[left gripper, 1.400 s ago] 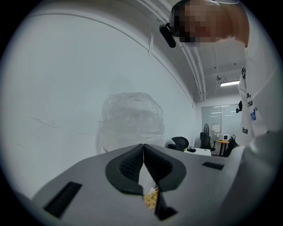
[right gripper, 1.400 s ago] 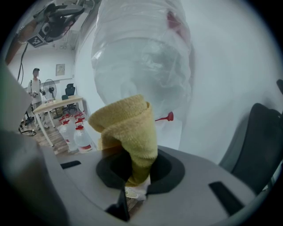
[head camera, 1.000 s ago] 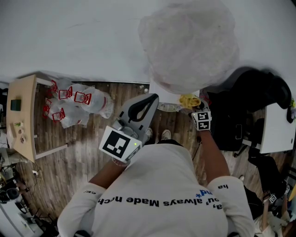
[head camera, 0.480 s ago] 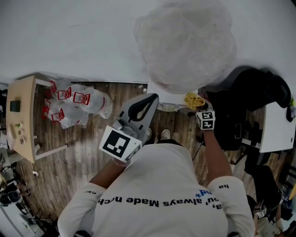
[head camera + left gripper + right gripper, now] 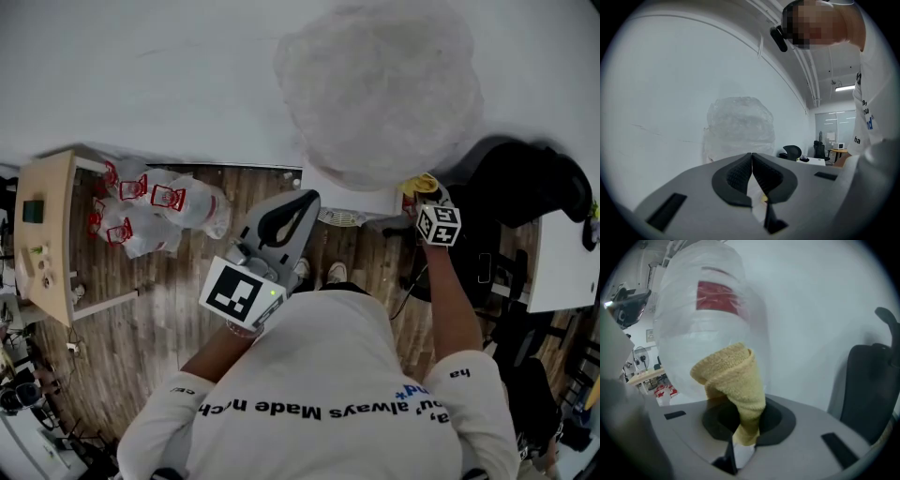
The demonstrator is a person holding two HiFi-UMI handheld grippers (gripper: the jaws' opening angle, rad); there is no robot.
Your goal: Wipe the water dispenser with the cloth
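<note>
The water dispenser [image 5: 352,199] stands against the white wall, its big bottle [image 5: 380,89] wrapped in clear plastic; in the right gripper view the bottle [image 5: 705,329] shows a red label. My right gripper [image 5: 424,190] is shut on the yellow cloth [image 5: 733,385], which pokes up from the jaws. The cloth [image 5: 419,184] is at the dispenser's right side, just below the bottle. My left gripper [image 5: 298,208] is held in front of the dispenser, lower left of it, shut with nothing between its pads [image 5: 740,174]; in the left gripper view the bottle [image 5: 738,126] shows ahead of it.
A black office chair [image 5: 511,202] stands close to the right of the dispenser. A white desk [image 5: 561,262] is further right. Plastic bags with red print [image 5: 155,211] lie on the wood floor at left beside a light wooden table [image 5: 47,234]. A cable [image 5: 403,300] runs along the floor.
My right gripper with the cloth has moved right and a little up, from the dispenser's front lower edge to its right side. The left gripper has stayed put.
</note>
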